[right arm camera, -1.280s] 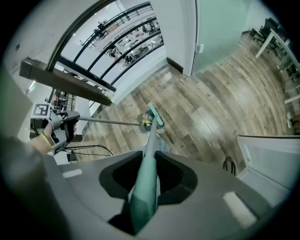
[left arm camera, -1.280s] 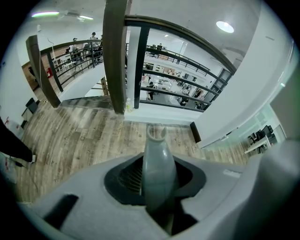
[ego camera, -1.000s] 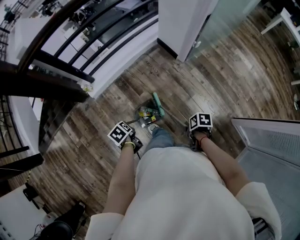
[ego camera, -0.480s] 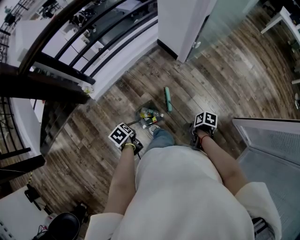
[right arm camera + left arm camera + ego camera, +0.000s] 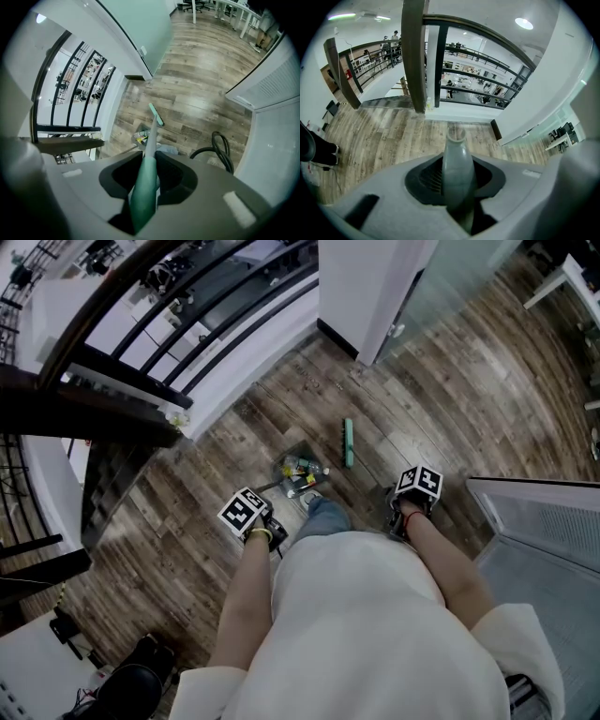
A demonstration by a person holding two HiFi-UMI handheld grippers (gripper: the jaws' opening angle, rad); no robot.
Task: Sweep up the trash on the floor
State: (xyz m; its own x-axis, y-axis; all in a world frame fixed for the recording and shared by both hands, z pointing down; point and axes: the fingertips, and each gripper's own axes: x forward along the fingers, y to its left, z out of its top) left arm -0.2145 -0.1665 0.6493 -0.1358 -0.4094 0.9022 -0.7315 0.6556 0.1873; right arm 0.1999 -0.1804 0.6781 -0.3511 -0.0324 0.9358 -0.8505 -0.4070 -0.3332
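Note:
In the head view a dark dustpan point(image 5: 292, 474) holding bottles and wrappers point(image 5: 302, 468) rests on the wood floor just ahead of my feet. My left gripper point(image 5: 255, 518) is shut on the dustpan's grey handle point(image 5: 456, 164), which stands upright between its jaws. My right gripper point(image 5: 411, 493) is shut on the teal broom handle point(image 5: 144, 185). The green broom head point(image 5: 349, 442) touches the floor to the right of the dustpan, a short gap away. The right gripper view shows the broom head point(image 5: 156, 115) beyond the dustpan point(image 5: 142, 136).
A black railing point(image 5: 141, 324) and a stairwell lie to the left. A white pillar point(image 5: 366, 287) and glass wall stand ahead. A white cabinet point(image 5: 548, 531) is at the right, with a black hose point(image 5: 219, 149) near it. My shoe point(image 5: 308, 499) is beside the dustpan.
The broom head has swung right, from over the dustpan to bare floor beside it. My right gripper moved right with it. The left gripper and dustpan stayed put.

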